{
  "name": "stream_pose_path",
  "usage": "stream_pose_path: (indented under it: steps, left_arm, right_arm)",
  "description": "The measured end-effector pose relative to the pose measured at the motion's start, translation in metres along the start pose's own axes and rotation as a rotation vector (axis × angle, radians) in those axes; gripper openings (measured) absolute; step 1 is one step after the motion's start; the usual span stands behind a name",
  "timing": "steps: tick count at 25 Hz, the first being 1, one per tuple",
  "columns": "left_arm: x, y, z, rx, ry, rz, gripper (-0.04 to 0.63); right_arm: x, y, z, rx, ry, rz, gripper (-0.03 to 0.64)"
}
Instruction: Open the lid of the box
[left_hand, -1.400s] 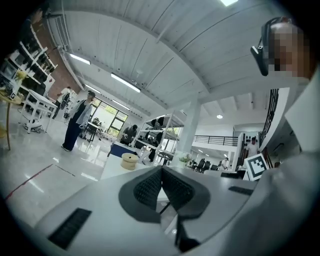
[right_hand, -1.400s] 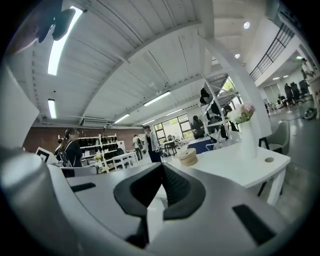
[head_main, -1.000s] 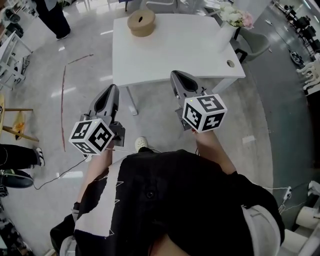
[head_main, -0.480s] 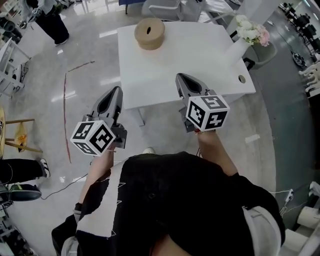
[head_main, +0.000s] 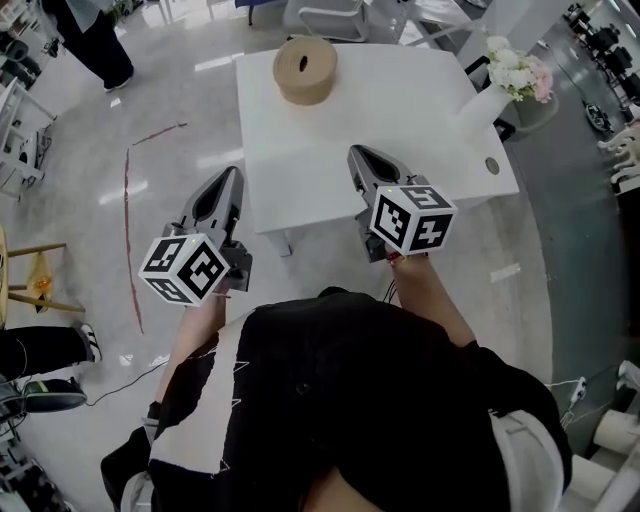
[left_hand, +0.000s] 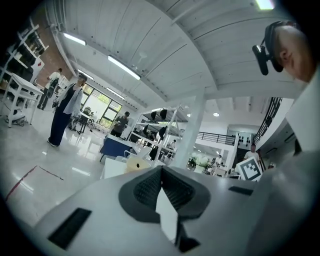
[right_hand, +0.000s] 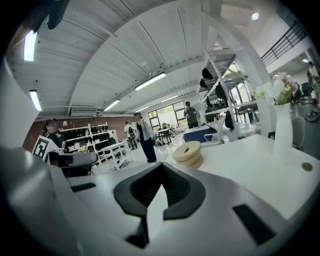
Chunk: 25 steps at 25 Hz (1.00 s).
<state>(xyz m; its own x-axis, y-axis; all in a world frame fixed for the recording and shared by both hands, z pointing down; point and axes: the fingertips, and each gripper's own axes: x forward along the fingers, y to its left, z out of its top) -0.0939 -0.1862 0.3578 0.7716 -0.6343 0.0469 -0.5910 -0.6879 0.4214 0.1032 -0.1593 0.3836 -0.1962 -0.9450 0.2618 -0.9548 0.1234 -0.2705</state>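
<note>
The box (head_main: 305, 68) is round and tan, with a lid that has a dark hole in its top. It stands at the far side of the white table (head_main: 400, 115). In the right gripper view the box (right_hand: 188, 152) lies well ahead of the jaws. In the left gripper view the box (left_hand: 136, 163) shows small, just past the jaw tips. My left gripper (head_main: 232, 173) hangs over the floor left of the table, shut and empty. Over the table's near edge my right gripper (head_main: 357, 151) is shut with nothing in it. Both are far short of the box.
A white vase of flowers (head_main: 502, 80) stands at the table's right edge, near a round cable hole (head_main: 491, 166). Chairs sit beyond the table. A person (head_main: 92, 35) stands far left; another's legs (head_main: 40, 345) show at the left edge. A red line (head_main: 127, 230) marks the floor.
The table and box have come nearer in the head view as the person steps forward. Both grippers keep their pose and stay shut.
</note>
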Motion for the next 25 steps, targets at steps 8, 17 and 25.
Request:
stream_pose_path:
  steps: [8,17,25]
  left_arm:
    - [0.033,0.004,0.002,-0.007,-0.017,0.020,0.009]
    - [0.062,0.027,0.015,-0.034,-0.070,0.154,0.009]
    - [0.032,0.067,0.023,-0.059,-0.108,0.351,0.009]
  right_arm:
    - [0.025,-0.023,0.005,-0.039,0.044,0.020,0.005]
    - [0.097,-0.055,0.022,-0.128,0.159,0.111,0.005]
    - [0.173,-0.064,0.030,-0.166,0.227,0.193,0.005]
